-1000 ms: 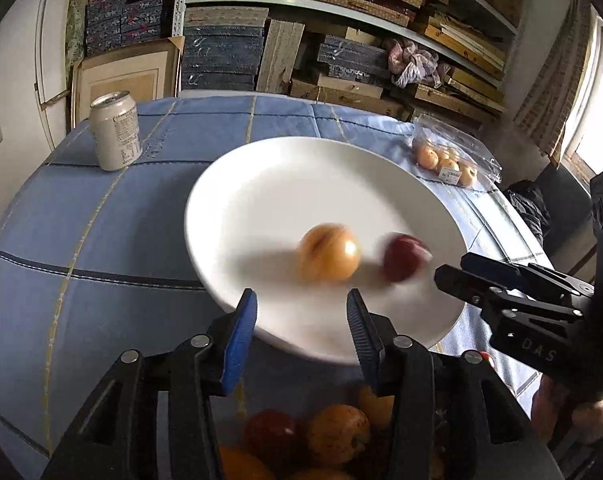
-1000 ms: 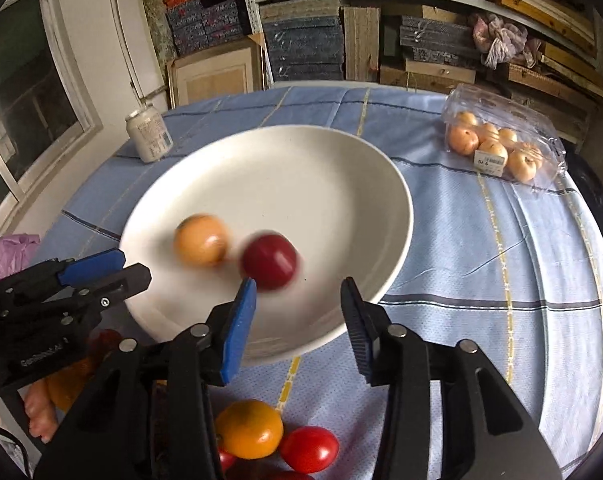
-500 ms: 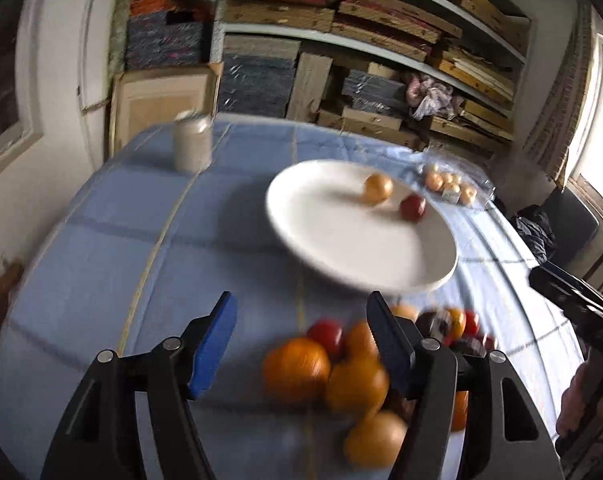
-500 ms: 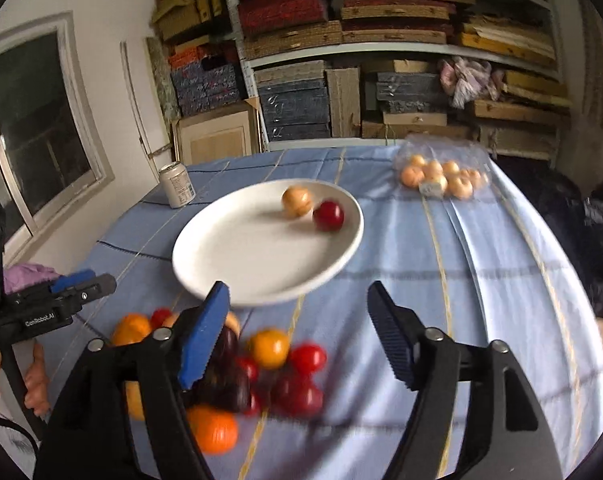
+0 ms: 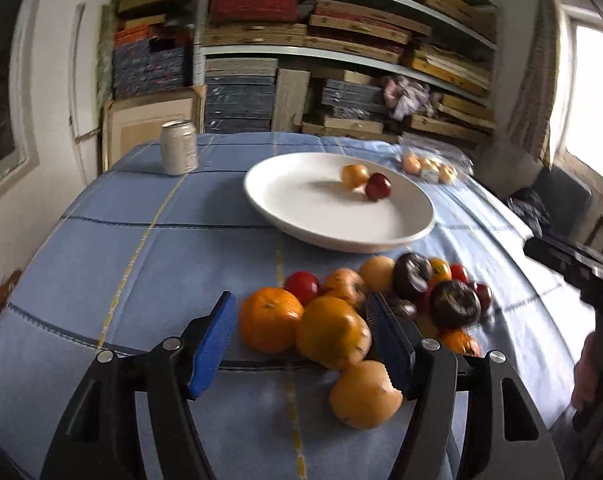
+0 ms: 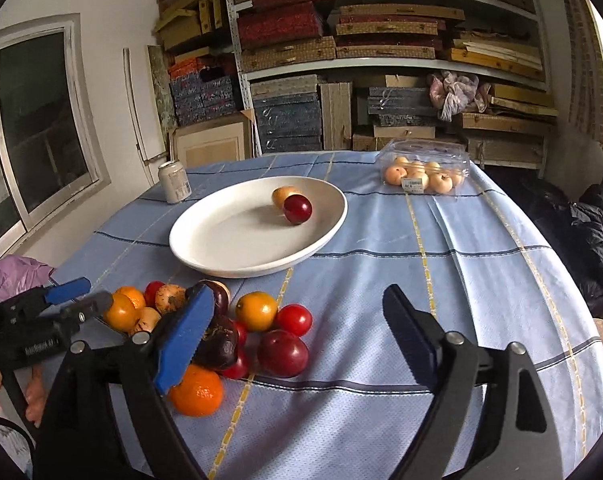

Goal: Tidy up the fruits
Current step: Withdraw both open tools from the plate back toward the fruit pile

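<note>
The round table under a blue checked cloth (image 6: 461, 280) fills both views. At its centre sits the wide white ceramic plate (image 6: 221, 248), already carrying two fruits at about its 1 o'clock edge: a yellow-orange round fruit (image 6: 282, 195) and a dark red plum-like fruit (image 6: 297, 209), touching. At the plate's 6 o'clock lies the loose heap of oranges, red and dark purple fruits (image 6: 221, 328), still unsorted, so the job looks barely begun.

The left gripper (image 5: 303, 344) hovers low over the heap's near side, jaws wide and empty, a large orange fruit (image 5: 333, 338) and a mandarin (image 5: 270, 325) between its blue pads. The right gripper (image 6: 297, 332) hangs at the heap's 3 o'clock, spread wide, holding nothing.

The step seems to be picking the next fruit; I judge the left must settle on one orange alone before closing

A silver drinks can (image 6: 175, 182) stands at the plate's 10 o'clock, a clear plastic punnet of small pale fruits (image 6: 423, 172) at 2 o'clock
</note>
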Motion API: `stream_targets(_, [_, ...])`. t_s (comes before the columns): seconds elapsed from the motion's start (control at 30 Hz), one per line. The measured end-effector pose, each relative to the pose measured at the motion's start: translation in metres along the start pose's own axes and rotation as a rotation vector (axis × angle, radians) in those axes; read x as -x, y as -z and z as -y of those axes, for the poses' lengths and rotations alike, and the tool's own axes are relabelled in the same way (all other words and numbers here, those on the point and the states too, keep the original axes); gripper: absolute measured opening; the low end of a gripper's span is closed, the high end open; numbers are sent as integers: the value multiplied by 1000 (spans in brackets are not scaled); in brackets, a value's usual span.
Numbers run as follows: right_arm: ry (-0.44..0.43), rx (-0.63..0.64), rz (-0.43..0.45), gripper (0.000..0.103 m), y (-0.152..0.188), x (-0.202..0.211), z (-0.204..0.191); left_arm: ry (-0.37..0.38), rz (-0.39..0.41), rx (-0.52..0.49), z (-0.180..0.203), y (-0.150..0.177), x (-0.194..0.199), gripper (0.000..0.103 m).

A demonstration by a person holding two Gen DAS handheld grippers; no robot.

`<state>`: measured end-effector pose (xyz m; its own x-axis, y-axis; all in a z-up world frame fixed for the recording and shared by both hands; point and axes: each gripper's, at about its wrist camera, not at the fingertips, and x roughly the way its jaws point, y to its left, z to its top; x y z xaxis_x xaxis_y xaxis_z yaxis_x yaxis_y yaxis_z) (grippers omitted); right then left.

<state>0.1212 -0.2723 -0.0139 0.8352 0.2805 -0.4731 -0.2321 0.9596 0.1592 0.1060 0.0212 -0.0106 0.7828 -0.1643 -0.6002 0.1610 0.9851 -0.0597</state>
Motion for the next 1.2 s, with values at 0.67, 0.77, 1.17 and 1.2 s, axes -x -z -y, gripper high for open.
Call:
stream_targets(0.67, [-22, -21, -56, 86, 1, -13, 4, 53, -108, 99, -42, 18, -7, 58])
stream_targets(0.77, [-24, -23, -48, 86, 1, -11, 5, 61, -97, 127, -50, 15, -6, 58])
stream_targets(1.17, [-27, -29, -49, 86, 0, -10, 4, -4, -104, 185, -104, 17, 54, 58])
stream_targets(1.2, [-27, -28, -51, 86, 0, -10, 4, -8, -108, 201, -111, 20, 59, 58])
